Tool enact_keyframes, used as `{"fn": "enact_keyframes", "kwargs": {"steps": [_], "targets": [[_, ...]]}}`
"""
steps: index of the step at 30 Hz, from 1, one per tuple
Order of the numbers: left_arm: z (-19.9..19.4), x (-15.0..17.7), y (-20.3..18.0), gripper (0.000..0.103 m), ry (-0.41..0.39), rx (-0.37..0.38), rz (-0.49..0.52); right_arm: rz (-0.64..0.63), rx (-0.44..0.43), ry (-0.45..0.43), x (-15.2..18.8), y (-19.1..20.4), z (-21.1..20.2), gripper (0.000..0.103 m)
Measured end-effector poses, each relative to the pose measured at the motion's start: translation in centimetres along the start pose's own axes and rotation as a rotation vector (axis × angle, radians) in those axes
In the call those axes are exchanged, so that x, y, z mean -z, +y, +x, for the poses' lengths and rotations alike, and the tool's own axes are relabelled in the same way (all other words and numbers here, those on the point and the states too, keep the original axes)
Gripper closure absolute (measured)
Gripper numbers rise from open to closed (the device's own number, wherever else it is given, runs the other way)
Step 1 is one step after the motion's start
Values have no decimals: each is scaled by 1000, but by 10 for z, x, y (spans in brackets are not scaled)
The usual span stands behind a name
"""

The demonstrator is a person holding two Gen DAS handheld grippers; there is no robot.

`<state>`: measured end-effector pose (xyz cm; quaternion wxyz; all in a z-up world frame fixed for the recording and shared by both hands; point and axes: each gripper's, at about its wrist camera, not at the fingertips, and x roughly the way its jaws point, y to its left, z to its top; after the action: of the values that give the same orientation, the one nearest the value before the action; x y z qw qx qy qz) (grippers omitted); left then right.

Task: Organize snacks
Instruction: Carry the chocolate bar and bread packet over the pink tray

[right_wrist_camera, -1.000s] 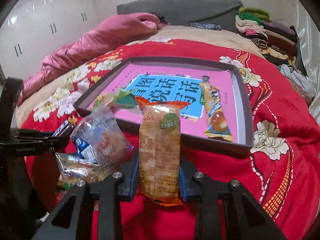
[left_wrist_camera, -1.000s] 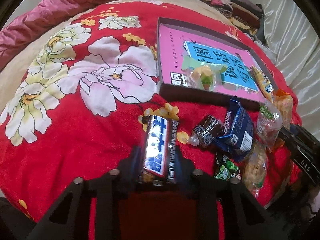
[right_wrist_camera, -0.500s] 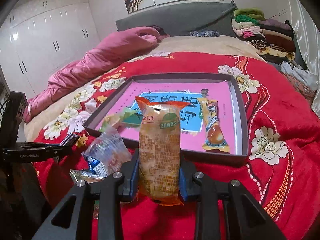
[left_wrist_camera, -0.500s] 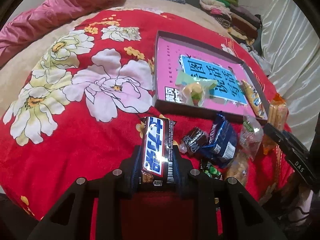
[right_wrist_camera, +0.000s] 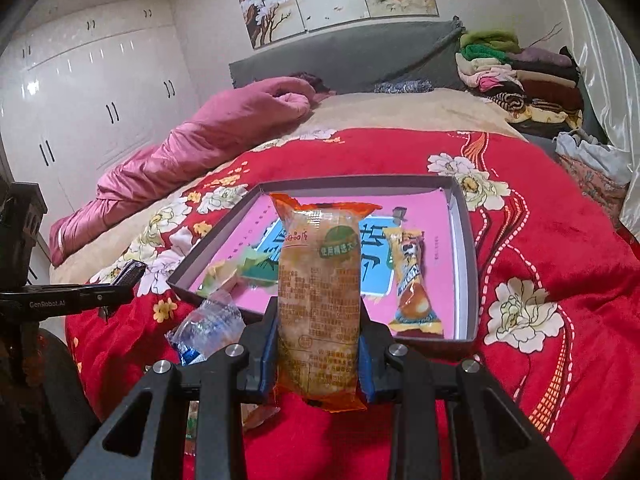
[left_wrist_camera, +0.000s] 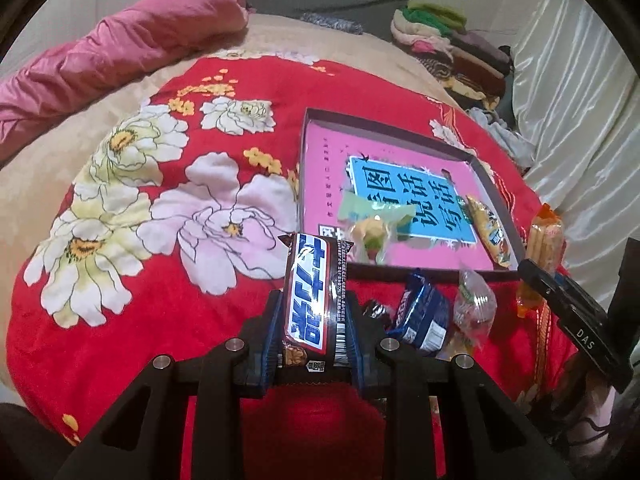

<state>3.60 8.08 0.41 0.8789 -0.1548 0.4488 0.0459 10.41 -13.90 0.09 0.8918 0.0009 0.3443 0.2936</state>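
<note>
A: What've you got?

B: My left gripper (left_wrist_camera: 310, 354) is clamped nearly closed on a chocolate bar (left_wrist_camera: 310, 300), standing upright over the red blanket (left_wrist_camera: 168, 344). My right gripper (right_wrist_camera: 318, 360) is squeezed the same way on an orange snack pack (right_wrist_camera: 320, 292), also upright.

A: And the rest?

B: The tray (right_wrist_camera: 466, 248) lies on the blanket w/ a yellow pack (right_wrist_camera: 410, 280) and a green pack (left_wrist_camera: 374, 226) in it. A blue pack (left_wrist_camera: 422, 312) and a clear bag (left_wrist_camera: 474, 308) lie just in front of the tray.
</note>
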Motion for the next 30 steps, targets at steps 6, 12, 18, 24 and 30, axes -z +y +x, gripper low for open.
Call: {"fn": "enact_keyframes", "kwargs": {"steps": [6, 12, 18, 24, 30], "targets": [[2, -7, -6, 73, -17, 7, 8, -6, -7, -17, -4, 1, 1, 70], [7, -14, -11, 73, -27, 17, 5, -11, -18, -31, -10, 0, 5, 70], [14, -23, -14, 73, -36, 29, -4, 10, -27, -41, -16, -8, 10, 70], [23, -31, -18, 73, -45, 33, -5, 13, -32, -54, -20, -10, 12, 70], [37, -38, -20, 73, -42, 34, -6, -6, -36, -61, -26, -9, 19, 70]]}}
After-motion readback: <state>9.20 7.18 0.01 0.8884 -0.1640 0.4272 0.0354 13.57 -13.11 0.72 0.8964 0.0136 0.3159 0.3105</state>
